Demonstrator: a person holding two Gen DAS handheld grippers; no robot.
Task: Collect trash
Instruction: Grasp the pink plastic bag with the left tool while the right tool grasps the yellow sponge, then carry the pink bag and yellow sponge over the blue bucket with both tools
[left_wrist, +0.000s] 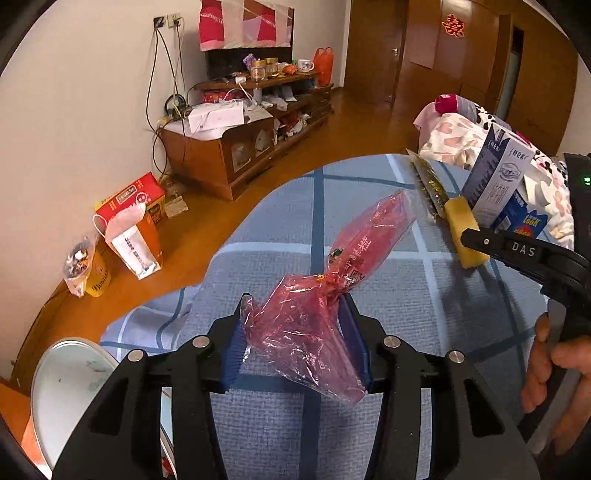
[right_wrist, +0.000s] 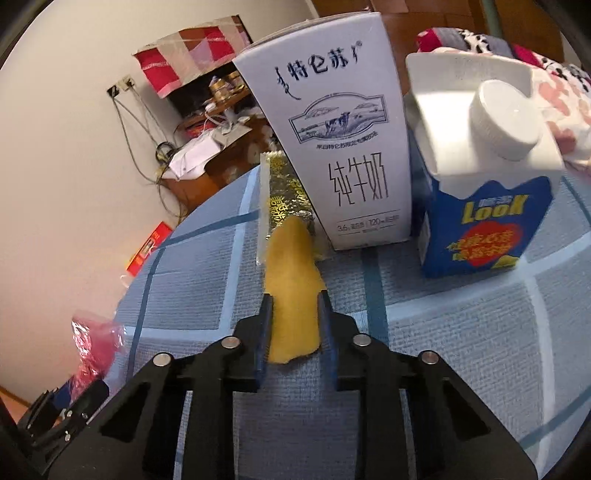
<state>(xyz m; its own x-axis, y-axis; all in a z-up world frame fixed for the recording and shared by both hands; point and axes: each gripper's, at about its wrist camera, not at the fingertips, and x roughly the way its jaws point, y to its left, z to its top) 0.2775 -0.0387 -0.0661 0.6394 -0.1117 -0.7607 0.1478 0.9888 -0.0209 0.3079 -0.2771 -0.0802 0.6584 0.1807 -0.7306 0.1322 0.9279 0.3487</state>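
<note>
1. The left gripper (left_wrist: 295, 317) is seen closed on a crumpled, translucent red plastic wrapper (left_wrist: 325, 291); the glossy film is pinched between the ribbed blue pads (left_wrist: 232, 350), and its printed, flatter end is thrust up and forward above the bed.
2. The right gripper (right_wrist: 293, 314) is seen clamped narrowly on a soft yellow spongy piece (right_wrist: 291, 280), tapered and matte, its rounded tip poking out past the dark blue finger pads (right_wrist: 265, 325).
3. Below both grippers a pale blue woven bedspread with darker blue and white grid stripes (right_wrist: 461, 362) is spread; its coarse weave is plainly shown.
4. Just beyond the yellow piece, a flat gold-foil snack wrapper with a clear sealed edge (right_wrist: 280, 195) is laid on the bedspread, touching the carton's base.
5. A tall white rectangular milk carton with printed cows and black lettering (right_wrist: 343, 147) is stood upright, and just beside it a squat blue-and-white carton with a ribbed white screw cap (right_wrist: 480, 192) is placed.
6. From the left wrist view, the right gripper's black arm is seen at the right edge, gripped by a bare hand (left_wrist: 554, 373).
7. Down at the left, the rim of a round white bin (left_wrist: 66, 384) is glimpsed beside the bed, over a glossy wooden floor (left_wrist: 207, 229).
8. Farther out, a cluttered wooden cabinet (left_wrist: 229, 147) is set against the white wall.
</note>
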